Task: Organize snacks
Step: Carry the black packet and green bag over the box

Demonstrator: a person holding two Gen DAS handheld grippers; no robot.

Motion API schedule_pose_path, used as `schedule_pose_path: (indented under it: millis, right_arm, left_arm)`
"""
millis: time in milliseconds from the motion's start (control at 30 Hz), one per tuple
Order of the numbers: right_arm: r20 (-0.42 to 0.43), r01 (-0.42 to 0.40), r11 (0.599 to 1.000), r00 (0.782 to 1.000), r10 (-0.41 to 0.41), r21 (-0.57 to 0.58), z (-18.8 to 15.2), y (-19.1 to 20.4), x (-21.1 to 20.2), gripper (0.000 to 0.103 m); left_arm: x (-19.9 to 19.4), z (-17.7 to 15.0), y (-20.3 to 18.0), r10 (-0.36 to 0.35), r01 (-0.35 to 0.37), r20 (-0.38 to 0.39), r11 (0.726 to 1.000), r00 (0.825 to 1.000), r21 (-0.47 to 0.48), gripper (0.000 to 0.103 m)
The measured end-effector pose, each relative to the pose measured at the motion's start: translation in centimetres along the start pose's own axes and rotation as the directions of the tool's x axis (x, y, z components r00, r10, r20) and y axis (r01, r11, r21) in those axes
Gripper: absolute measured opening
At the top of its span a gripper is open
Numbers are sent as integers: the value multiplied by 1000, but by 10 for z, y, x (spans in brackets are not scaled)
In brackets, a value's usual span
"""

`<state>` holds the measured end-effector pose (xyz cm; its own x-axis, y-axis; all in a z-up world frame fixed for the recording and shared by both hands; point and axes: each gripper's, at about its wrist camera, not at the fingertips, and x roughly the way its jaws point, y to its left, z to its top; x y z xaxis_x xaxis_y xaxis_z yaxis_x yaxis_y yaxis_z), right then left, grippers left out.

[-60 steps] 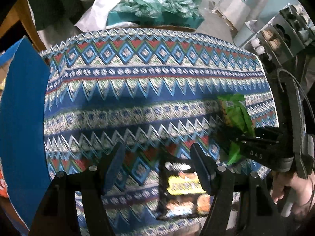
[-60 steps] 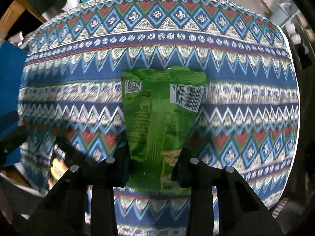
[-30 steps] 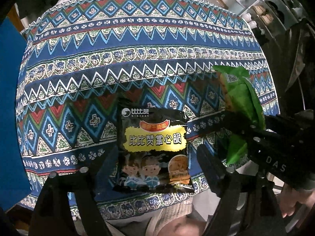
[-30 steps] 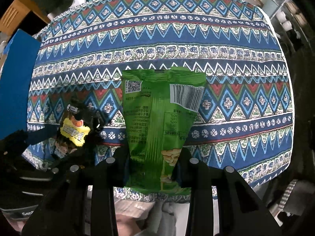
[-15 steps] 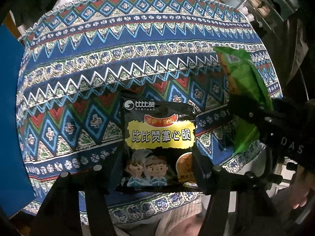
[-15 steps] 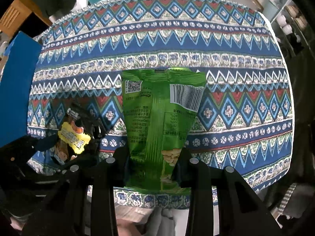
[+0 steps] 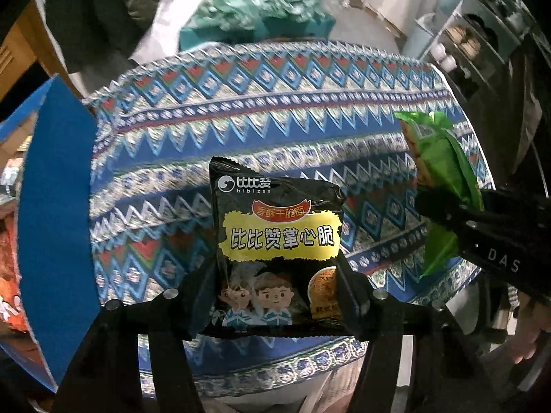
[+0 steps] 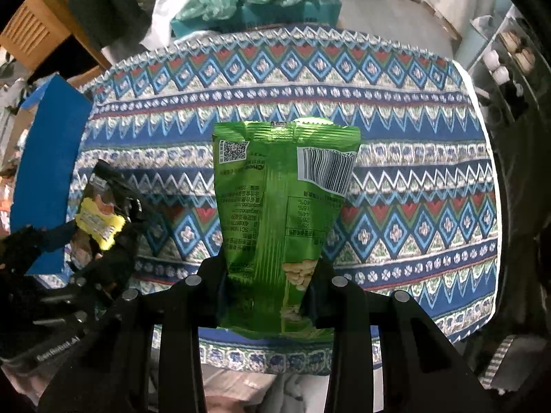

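Snack packets held aloft over the patterned tablecloth [image 7: 275, 110]: black noodle packet [image 7: 277, 237] pinched upright by left gripper [image 7: 275, 296]; green packet [image 8: 284, 213] pinched by right gripper [image 8: 267, 285]. Blue box [image 7: 55, 206] lies left, nearer the left hand.

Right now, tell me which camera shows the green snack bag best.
The right wrist view: the green snack bag faces it squarely, with its barcode, code square and print readable, pinched in the right jaws. The left wrist view catches it only edge-on at the right.
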<state>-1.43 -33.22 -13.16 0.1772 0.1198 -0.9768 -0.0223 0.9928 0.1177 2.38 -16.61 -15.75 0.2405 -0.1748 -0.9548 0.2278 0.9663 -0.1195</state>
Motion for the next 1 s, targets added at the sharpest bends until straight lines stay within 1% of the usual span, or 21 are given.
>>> schedule_pose_path:
  millis: [100, 267, 533, 633, 733, 833, 900, 1000]
  right_arm:
    - [22, 0, 1000, 1000, 0, -14, 14, 10, -6, 33]
    - [64, -11, 999, 998, 14, -44, 39, 28, -24, 33]
    - [111, -45, 995, 992, 55, -92, 67, 66, -40, 33]
    - [128, -45, 990, 990, 61, -131, 78, 86, -43, 33]
    - [141, -52, 985, 987, 75, -164, 80, 103, -42, 33]
    - [151, -83, 978, 982, 113, -194, 77, 117, -43, 33]
    - [154, -105, 971, 978, 140, -217, 80, 133, -47, 33]
    - [158, -117, 961, 974, 160, -252, 86, 152, -49, 33]
  left_arm:
    - [-13, 5, 9, -3, 3, 30, 1000, 1000, -21, 63]
    - [-38, 12, 22, 18, -15, 95, 999, 995, -29, 63]
    - [-77, 14, 48, 49, -40, 181, 998, 982, -53, 63]
    - [-90, 13, 62, 68, -55, 210, 996, 975, -69, 63]
    - [-101, 11, 78, 84, -64, 232, 994, 969, -91, 63]
    - [-112, 9, 95, 111, -84, 252, 990, 961, -117, 63]
    - [-119, 5, 106, 135, -101, 265, 985, 955, -138, 63]
    - [-130, 1, 128, 149, -103, 278, 979, 949, -174, 63]
